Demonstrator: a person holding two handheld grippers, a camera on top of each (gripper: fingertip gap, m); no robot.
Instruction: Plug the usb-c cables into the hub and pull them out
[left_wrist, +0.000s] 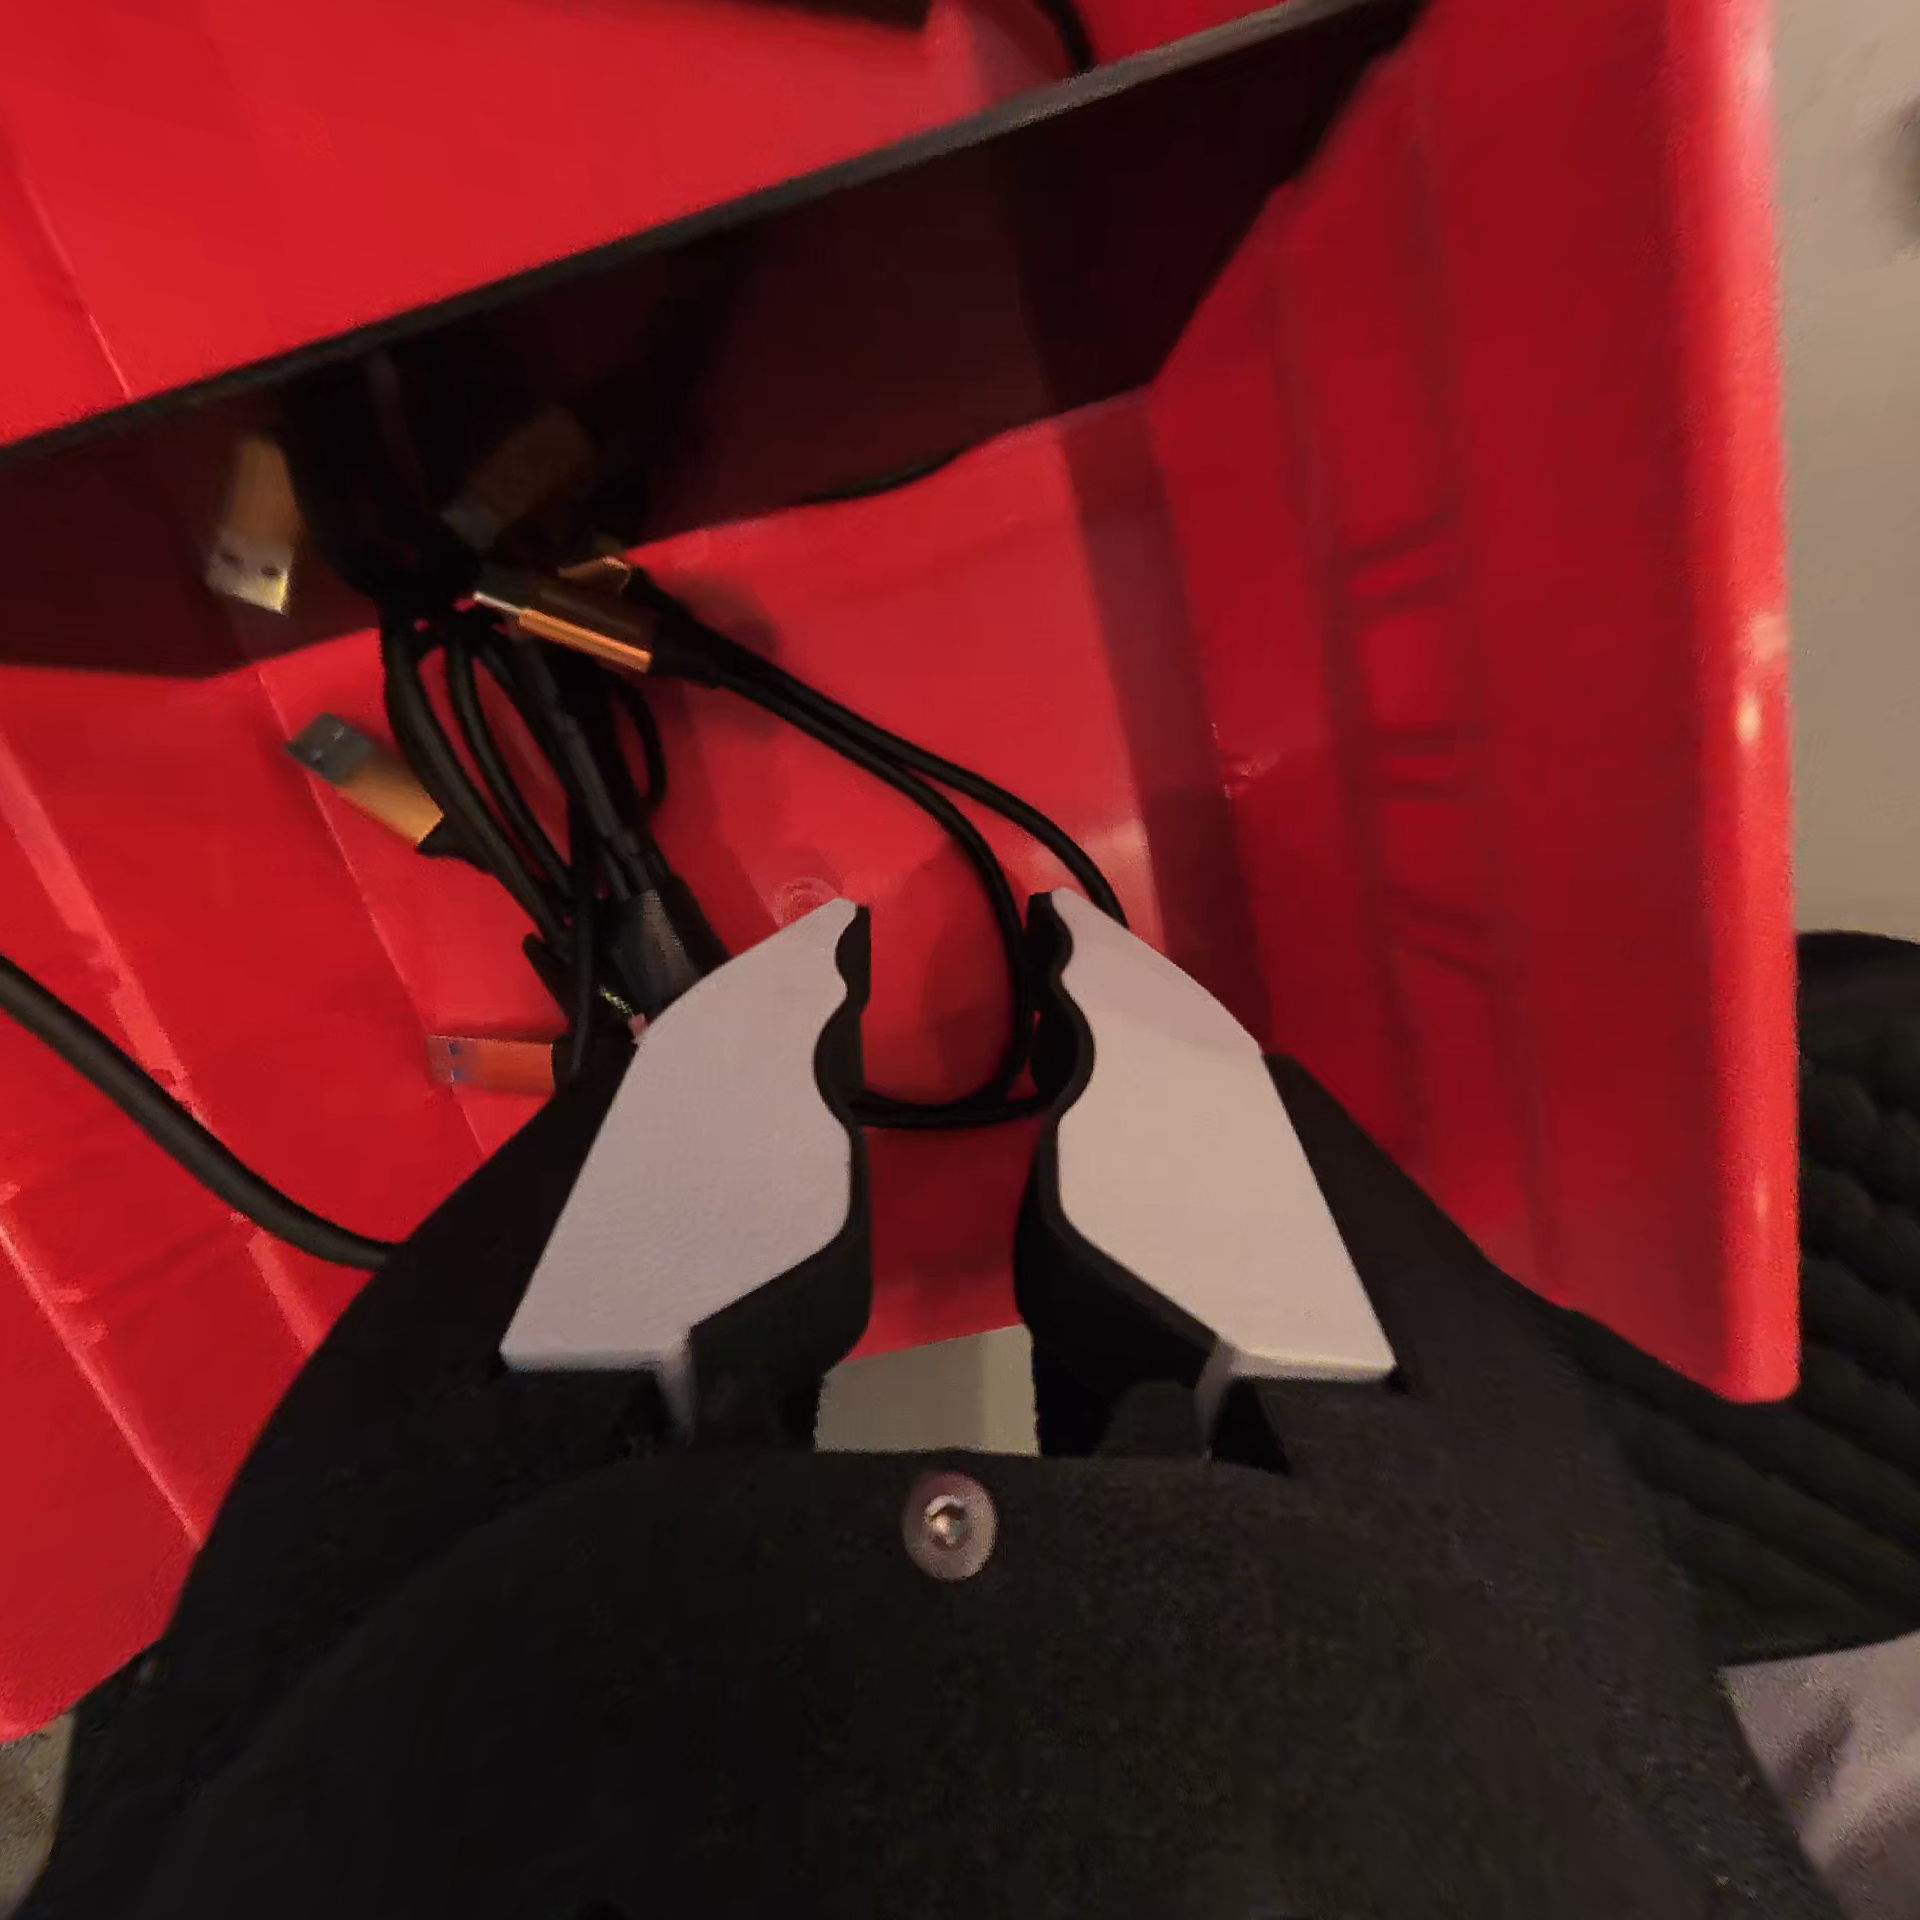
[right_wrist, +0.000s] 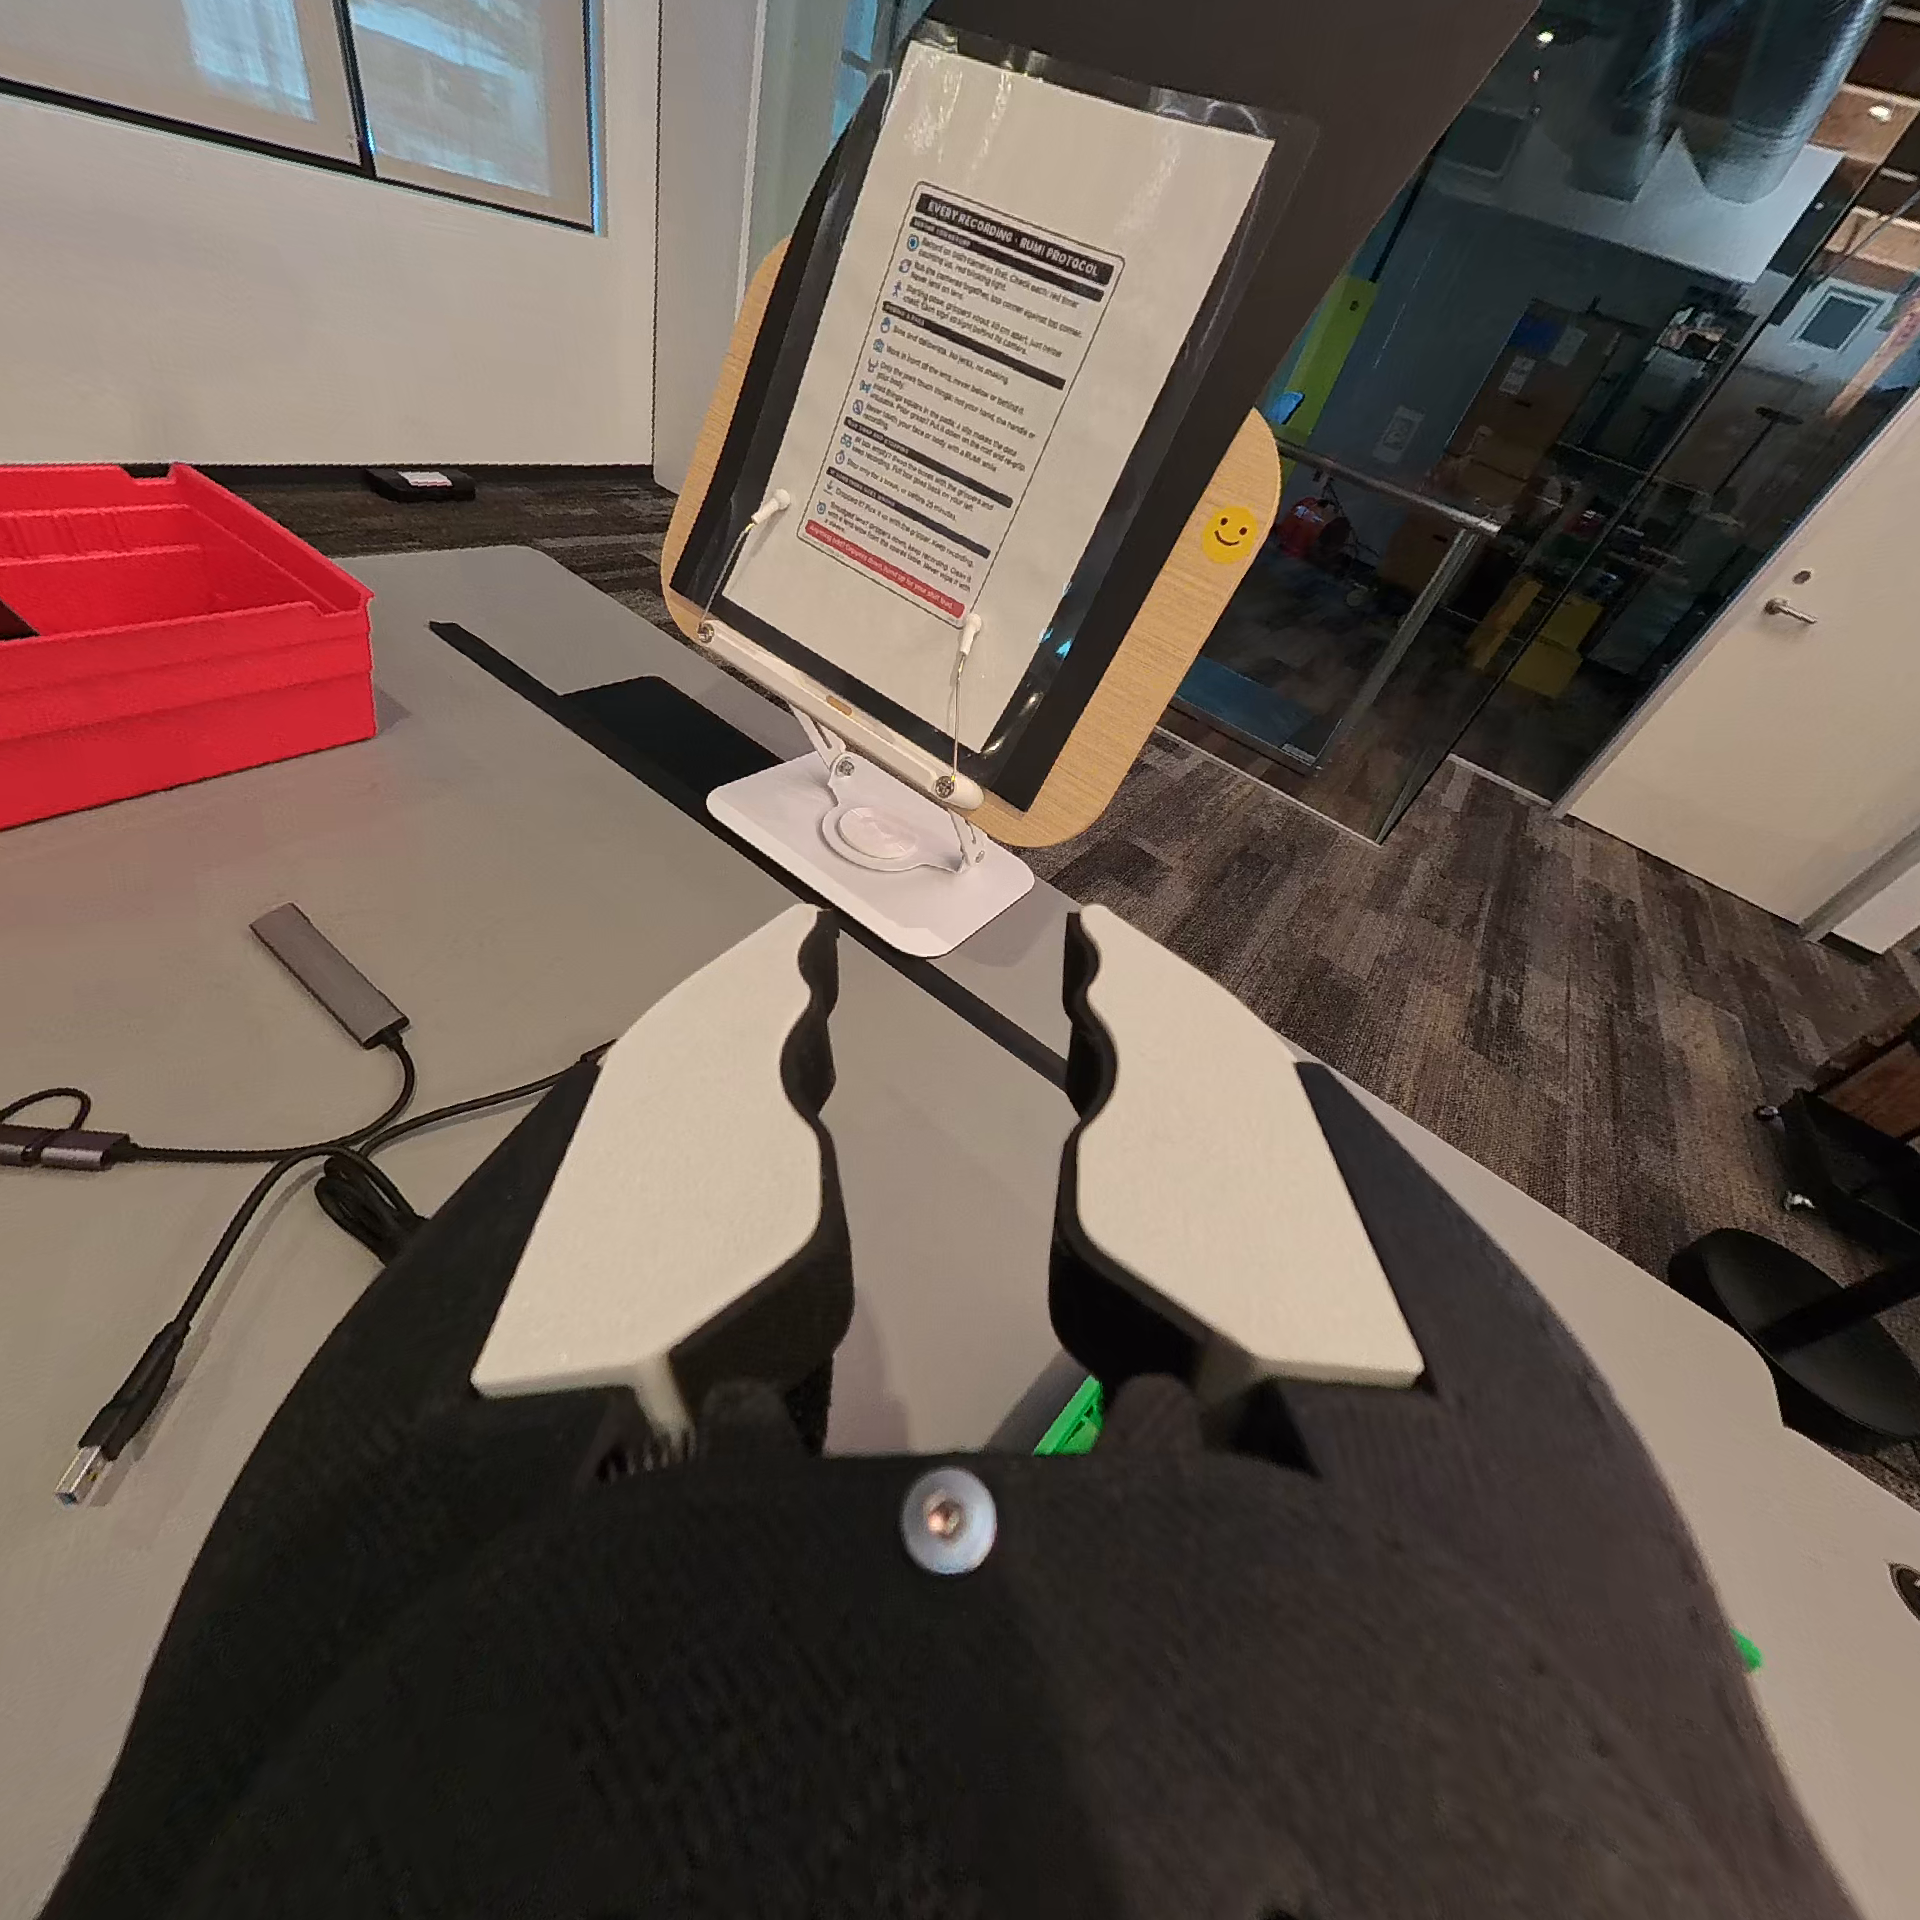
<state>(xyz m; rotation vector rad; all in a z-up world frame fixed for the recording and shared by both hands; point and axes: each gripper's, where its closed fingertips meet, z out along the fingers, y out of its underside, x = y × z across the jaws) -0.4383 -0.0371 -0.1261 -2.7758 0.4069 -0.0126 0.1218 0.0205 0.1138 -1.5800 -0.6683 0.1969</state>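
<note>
Cable loops are the nearest thing to the left gripper, whose jaws stand partly open inside the red bin: black strands pass between the fingers and one crosses low in the gap, yet no pinch is made. From that gap the bundle runs away toward 11 o'clock, ending in a cluster of copper-sleeved plugs under the black panel, their long axes pointing roughly 10 o'clock. The right gripper hangs over the grey surface with jaws wide apart and nothing between them. The hub lies at its 10 o'clock, a slim grey bar running 10 to 4, its lead trailing toward 8 o'clock. So the left side is likely nearer the cables, the right nearer the hub.
</note>
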